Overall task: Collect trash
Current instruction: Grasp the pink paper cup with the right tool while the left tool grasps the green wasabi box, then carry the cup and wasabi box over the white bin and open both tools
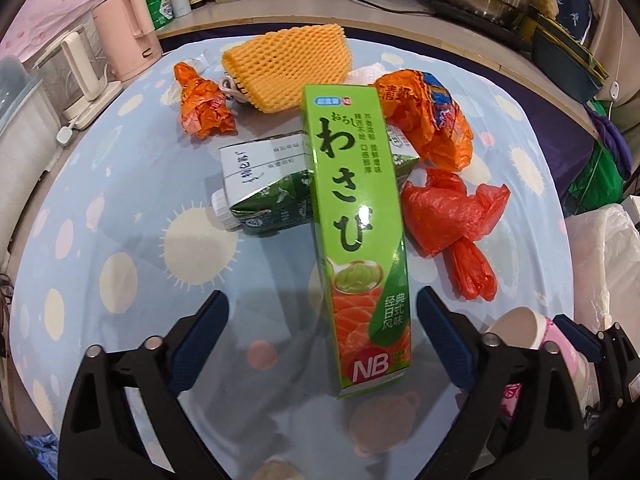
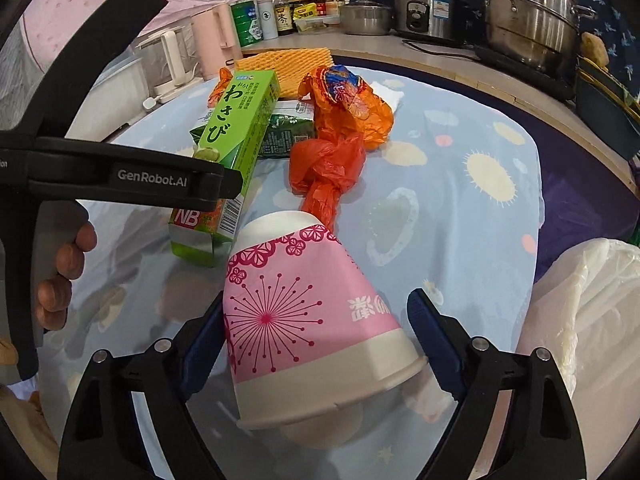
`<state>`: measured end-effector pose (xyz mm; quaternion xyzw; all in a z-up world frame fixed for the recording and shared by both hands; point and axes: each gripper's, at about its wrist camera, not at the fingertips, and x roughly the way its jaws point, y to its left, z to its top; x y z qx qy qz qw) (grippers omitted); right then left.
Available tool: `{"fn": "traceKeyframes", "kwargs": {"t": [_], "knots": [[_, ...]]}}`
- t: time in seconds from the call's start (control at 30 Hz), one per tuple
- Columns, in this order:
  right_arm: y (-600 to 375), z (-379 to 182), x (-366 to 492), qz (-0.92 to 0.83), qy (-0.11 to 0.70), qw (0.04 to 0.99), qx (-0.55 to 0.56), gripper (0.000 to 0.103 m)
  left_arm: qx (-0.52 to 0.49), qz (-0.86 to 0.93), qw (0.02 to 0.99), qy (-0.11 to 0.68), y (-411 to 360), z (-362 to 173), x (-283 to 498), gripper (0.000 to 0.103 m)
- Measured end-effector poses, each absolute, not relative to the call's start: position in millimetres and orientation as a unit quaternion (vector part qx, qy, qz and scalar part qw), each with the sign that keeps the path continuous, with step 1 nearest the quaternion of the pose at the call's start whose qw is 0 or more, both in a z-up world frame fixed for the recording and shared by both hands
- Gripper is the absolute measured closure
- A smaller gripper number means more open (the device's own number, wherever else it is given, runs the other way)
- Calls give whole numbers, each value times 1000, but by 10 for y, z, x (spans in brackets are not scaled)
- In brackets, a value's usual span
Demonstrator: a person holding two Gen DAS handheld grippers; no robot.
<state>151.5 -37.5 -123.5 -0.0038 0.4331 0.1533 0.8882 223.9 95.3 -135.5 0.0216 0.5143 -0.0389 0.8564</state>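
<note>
The left wrist view is showing the left gripper [image 1: 322, 320] with its fingers standing apart on either side of the near end of a green wasabi box [image 1: 356, 232], neither pad pressing on it; the box is lying on the tabletop [image 1: 120, 240] with its far end resting across a crushed green carton [image 1: 260, 188]. This view alone is showing the carton's white cap and a second small orange wrapper [image 1: 204, 104] at the left of the yellow foam net [image 1: 288, 60]. The right wrist view is showing the right gripper [image 2: 316, 332] with its fingers apart around an upturned pink paper cup [image 2: 308, 320]; the left pad is sitting against the cup wall while the right pad is standing clear of it. Only this view is showing the person's hand [image 2: 64, 268] holding the left gripper's handle. Both views are showing the red plastic bag [image 2: 328, 168] and the orange snack wrapper [image 2: 352, 108] lying beside the box, and a white bag [image 2: 592, 300] at the right edge
</note>
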Motion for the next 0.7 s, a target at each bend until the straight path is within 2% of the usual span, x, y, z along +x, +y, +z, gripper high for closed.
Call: {"fn": "traceKeyframes", "kwargs": {"t": [0.13, 0.2, 0.23, 0.27, 0.7], "knots": [[-430, -1159, 1425, 126, 438, 890, 16, 19, 19, -57, 848, 526, 917, -1390, 2222, 39], [-467, -1114, 1370, 109, 442, 890, 26, 19, 17, -64, 847, 527, 906, -1378, 2190, 53], [-488, -1095, 1343, 103, 444, 890, 31, 19, 17, -65, 848, 526, 902, -1362, 2165, 56], [-511, -1074, 1311, 95, 445, 890, 36, 19, 18, -68, 848, 526, 895, -1346, 2140, 65], [-889, -726, 977, 24, 423, 901, 90, 19, 39, -91, 868, 487, 783, -942, 1728, 66]]}}
